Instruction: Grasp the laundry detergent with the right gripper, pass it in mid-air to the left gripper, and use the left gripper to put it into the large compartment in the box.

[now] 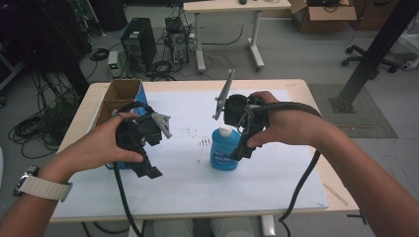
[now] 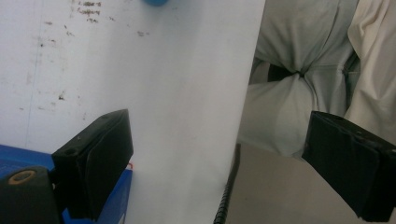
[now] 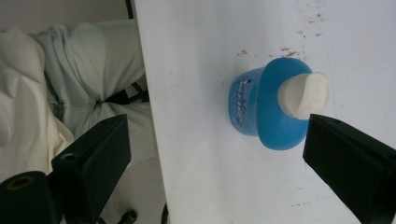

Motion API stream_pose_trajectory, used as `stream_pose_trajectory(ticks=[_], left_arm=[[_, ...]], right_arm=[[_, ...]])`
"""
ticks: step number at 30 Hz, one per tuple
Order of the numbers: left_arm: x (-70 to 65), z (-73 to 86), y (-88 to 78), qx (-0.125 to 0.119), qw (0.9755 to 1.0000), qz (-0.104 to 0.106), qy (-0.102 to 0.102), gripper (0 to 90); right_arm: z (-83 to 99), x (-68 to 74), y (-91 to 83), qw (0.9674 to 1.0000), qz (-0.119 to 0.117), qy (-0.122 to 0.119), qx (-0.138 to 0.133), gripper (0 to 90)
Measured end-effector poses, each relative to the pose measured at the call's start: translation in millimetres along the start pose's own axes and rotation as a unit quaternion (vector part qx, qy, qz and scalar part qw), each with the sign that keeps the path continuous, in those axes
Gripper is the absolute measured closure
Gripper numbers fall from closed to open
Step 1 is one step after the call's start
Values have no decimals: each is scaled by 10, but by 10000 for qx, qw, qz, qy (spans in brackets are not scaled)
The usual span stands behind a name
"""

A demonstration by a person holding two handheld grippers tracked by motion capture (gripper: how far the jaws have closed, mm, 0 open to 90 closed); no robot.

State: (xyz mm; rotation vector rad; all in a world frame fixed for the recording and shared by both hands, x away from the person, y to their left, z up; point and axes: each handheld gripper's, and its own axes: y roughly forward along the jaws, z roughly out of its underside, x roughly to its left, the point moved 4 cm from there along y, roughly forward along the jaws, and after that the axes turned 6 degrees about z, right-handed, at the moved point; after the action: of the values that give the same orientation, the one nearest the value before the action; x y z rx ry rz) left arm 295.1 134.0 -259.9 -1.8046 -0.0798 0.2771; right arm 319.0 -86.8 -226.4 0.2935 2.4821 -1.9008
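A blue bottle with a white cap stands upright on the white sheet near the table's middle. My right gripper hangs just right of it, jaws pointing down and wide apart. In the right gripper view the bottle is seen from above, close to the right-hand jaw and apart from it; that gripper is open and holds nothing. My left gripper hovers over the sheet's left part. Open as well, it has only the sheet and the table's near edge between its jaws.
An open cardboard box with a blue side sits at the table's left edge, right behind my left hand. The person's lap lies past the near edge. Beyond the table are a desk, a computer tower and floor cables.
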Motion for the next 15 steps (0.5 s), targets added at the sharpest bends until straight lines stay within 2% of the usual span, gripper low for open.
stream_pose_trajectory(ticks=[15], left_arm=[[34, -36, -14, -15, 10000, -10, -1, 87]], right_arm=[[112, -126, -124, 9994, 256, 207, -133, 40]])
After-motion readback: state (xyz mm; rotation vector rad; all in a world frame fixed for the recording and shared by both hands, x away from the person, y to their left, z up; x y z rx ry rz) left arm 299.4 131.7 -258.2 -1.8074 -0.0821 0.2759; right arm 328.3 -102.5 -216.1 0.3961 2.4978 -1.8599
